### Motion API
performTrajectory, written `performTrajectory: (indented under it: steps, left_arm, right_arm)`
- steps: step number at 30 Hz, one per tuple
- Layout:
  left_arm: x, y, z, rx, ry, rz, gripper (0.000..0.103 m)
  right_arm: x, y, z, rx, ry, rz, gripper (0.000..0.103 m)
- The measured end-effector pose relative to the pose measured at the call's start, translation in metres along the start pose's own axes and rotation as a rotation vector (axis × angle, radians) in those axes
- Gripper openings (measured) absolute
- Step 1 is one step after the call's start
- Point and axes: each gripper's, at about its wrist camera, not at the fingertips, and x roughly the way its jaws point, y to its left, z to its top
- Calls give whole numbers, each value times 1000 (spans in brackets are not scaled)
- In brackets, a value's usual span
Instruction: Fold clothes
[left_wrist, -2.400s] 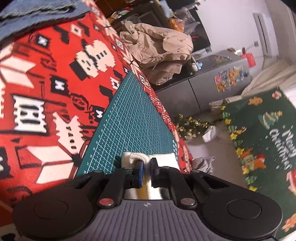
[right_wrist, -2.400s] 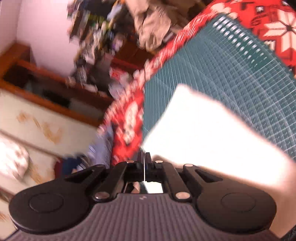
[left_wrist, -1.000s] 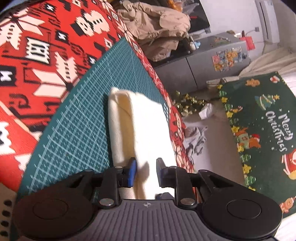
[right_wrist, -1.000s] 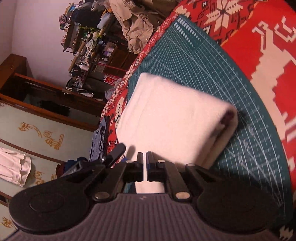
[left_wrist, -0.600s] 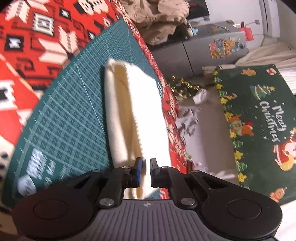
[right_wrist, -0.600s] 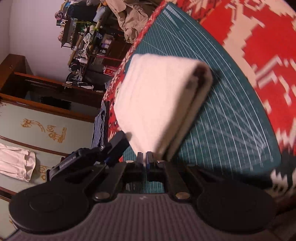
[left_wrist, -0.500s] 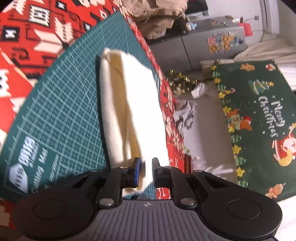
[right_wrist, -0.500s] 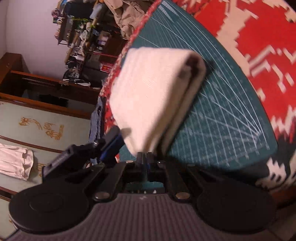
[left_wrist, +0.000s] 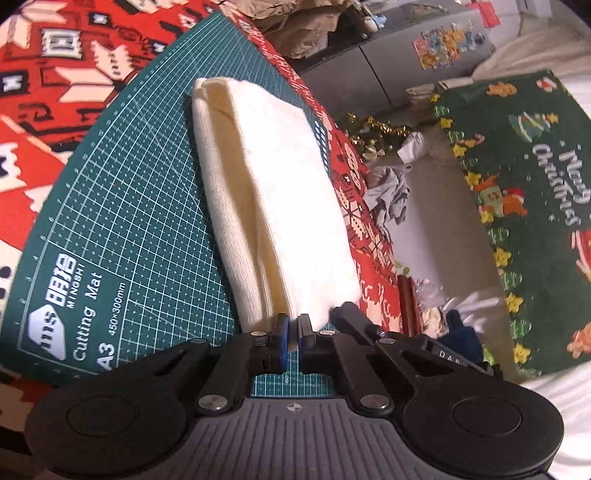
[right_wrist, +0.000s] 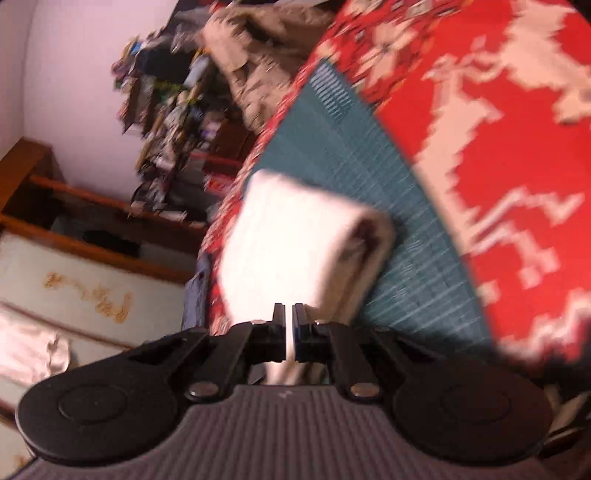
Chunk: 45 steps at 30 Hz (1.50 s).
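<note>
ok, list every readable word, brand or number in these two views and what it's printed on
"MINGSHI", "Cutting Mat", "A3", "450×300mm": cutting mat, printed in its near corner.
Chinese brand characters above "MINGSHI": there, not read here.
"Merry Christmas": green rug on the floor.
Stickers on the grey cabinet: too small.
Right wrist view: motion-blurred, nothing legible.

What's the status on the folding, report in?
Left gripper just closed, shut at the near edge of the folded cream garment. Right gripper shut at its other end. Garment lies on green cutting mat. Nothing in the way.

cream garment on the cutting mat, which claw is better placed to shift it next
Left, probably. The left claw is shut on the near edge of the folded cream garment. The right claw view is blurred, so its grip is unclear.
</note>
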Motion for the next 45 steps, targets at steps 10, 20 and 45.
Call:
performTrajectory:
  steps: [10,20,45]
  left_arm:
    - [-9,-38,8,266,-106,34,6]
    - [20,-12,6,242,-32,52,5]
    - [17,10,2,109,-6,-35,3]
  right_arm:
    - [7,-49,-14,281,16,191,26]
    - [47,-55,-33,337,65,211,26]
    - [46,1,-11,32,-112,28,6]
